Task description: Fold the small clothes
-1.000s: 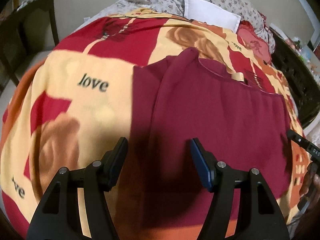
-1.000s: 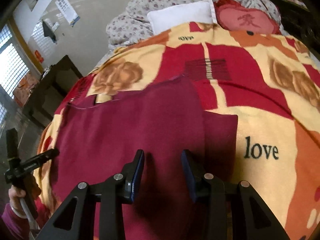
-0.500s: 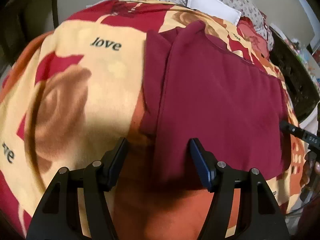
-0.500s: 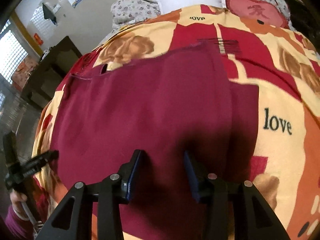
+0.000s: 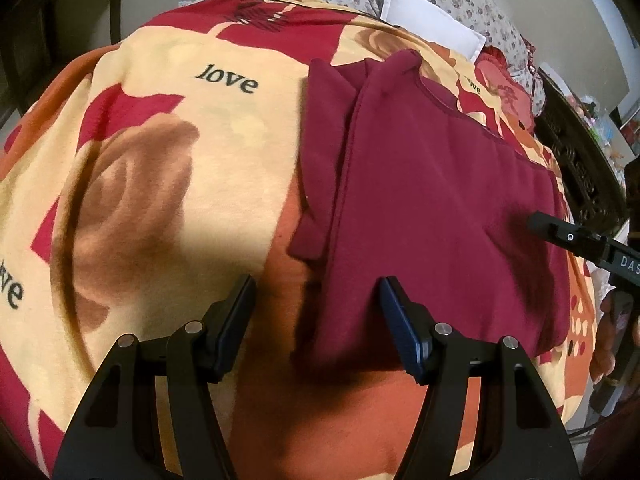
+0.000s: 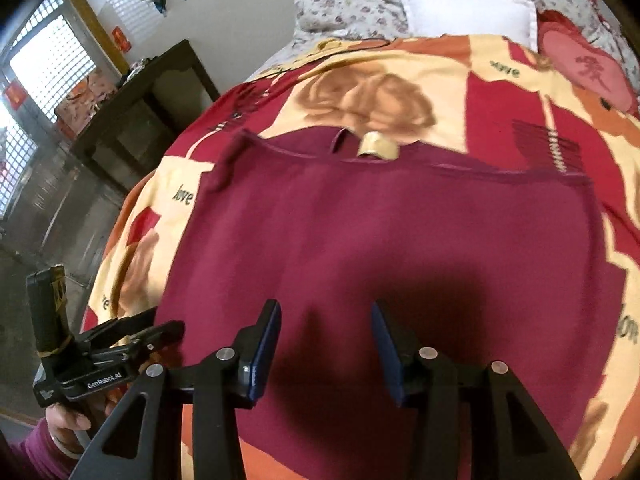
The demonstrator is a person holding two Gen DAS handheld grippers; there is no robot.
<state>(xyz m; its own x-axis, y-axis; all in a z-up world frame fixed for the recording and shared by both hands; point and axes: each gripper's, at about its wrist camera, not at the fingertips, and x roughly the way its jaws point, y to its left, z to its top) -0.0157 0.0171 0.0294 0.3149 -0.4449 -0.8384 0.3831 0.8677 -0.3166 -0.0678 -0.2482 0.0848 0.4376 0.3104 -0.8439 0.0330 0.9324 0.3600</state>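
Note:
A dark red garment (image 5: 432,208) lies flat on a rose-patterned blanket (image 5: 180,168) on the bed, its left sleeve folded in along the side. My left gripper (image 5: 316,300) hovers open over the garment's lower left corner, one finger above bare blanket. In the right wrist view the garment (image 6: 400,240) shows its neckline and a gold label (image 6: 378,148) at the far edge. My right gripper (image 6: 324,320) hangs over the near middle of the cloth; its jaws are opening with nothing between them. The left gripper (image 6: 168,320) appears at lower left in a hand.
A white pillow (image 6: 468,12) and a floral quilt (image 6: 360,4) lie at the head of the bed, beside a red heart cushion (image 6: 584,64). A dark wooden table (image 6: 136,112) stands left of the bed, and dark carved furniture (image 5: 580,160) stands on the other side.
Both grippers slid left along the garment's near edge. The left one went from over the cloth to its lower left corner; the right one went from the right side to the middle, jaws widening.

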